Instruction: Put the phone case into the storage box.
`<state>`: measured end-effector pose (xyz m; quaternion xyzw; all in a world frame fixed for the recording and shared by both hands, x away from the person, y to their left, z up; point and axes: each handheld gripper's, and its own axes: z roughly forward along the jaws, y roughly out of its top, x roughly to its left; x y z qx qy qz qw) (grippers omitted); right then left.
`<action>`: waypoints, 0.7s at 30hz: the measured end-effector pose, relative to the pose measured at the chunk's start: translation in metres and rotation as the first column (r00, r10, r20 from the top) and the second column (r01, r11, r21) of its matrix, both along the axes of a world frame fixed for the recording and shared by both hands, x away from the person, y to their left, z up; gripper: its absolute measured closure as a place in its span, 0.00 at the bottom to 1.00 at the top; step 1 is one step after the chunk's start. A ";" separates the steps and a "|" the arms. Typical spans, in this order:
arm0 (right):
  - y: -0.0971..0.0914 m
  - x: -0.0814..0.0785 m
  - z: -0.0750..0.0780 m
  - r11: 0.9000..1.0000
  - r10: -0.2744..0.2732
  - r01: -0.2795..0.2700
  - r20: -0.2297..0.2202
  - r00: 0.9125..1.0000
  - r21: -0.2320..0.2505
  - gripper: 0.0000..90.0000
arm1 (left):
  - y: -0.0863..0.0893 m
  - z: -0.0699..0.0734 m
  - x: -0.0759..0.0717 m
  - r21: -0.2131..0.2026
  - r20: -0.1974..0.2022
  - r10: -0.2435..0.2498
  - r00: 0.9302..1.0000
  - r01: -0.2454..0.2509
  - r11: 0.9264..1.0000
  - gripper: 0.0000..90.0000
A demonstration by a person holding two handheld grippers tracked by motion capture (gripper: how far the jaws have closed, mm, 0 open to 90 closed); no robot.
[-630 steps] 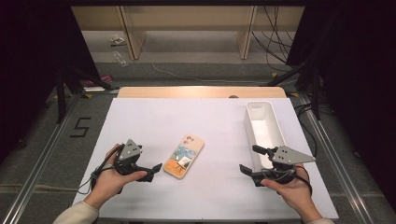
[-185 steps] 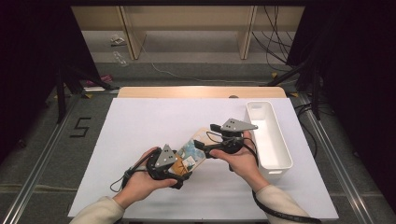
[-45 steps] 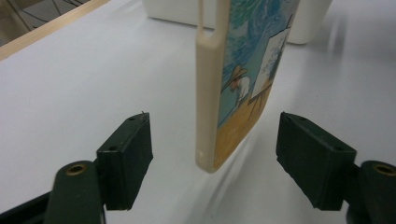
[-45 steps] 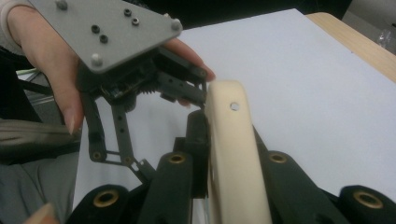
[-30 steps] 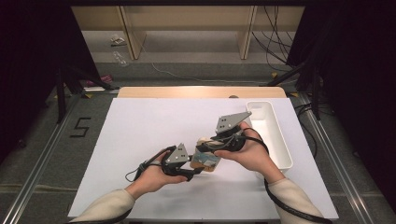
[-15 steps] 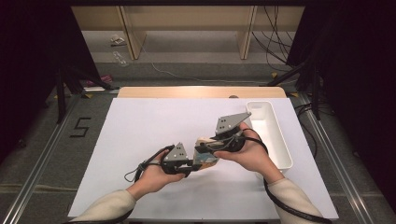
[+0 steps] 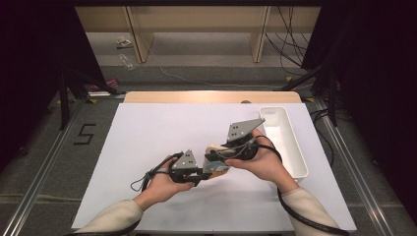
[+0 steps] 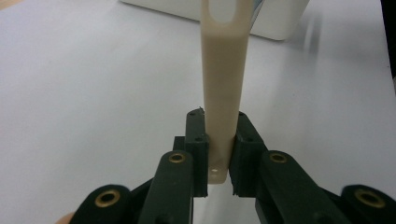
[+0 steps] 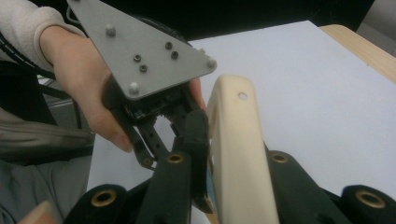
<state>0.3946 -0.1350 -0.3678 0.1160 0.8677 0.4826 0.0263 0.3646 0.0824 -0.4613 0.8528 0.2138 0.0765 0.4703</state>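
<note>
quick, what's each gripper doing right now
Left gripper: jaws have just been closing, now shut on one end of the flat cream plastic card pack.
Right gripper: shut on the same pack's other end, off the white table.

Surroundings of the work area.
White bin [image 7: 287, 135] near the right edge of a white-topped table [image 7: 147, 137]; cables [image 7: 290, 29] and a bottle [image 7: 127, 61] on the floor beyond.
</note>
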 end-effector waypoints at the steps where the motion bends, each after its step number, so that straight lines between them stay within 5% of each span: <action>1: 0.000 0.000 0.000 1.000 0.001 -0.001 0.001 1.000 0.000 0.88 | 0.000 0.000 0.000 0.001 0.002 0.002 1.000 -0.002 1.000 0.88; 16: -0.001 0.001 0.000 1.000 0.009 -0.009 0.002 1.000 0.011 0.82 | 0.001 0.001 0.000 0.006 0.015 -0.010 1.000 0.010 1.000 0.88; 19: -0.002 0.002 -0.001 1.000 -0.004 0.004 0.002 1.000 0.021 0.71 | 0.001 0.002 0.000 0.009 0.026 -0.014 1.000 0.013 1.000 0.88; 21: -0.002 0.002 -0.002 0.999 -0.028 0.027 0.018 0.999 0.029 0.53 | 0.001 0.002 0.000 0.007 0.027 -0.015 1.000 0.015 1.000 0.88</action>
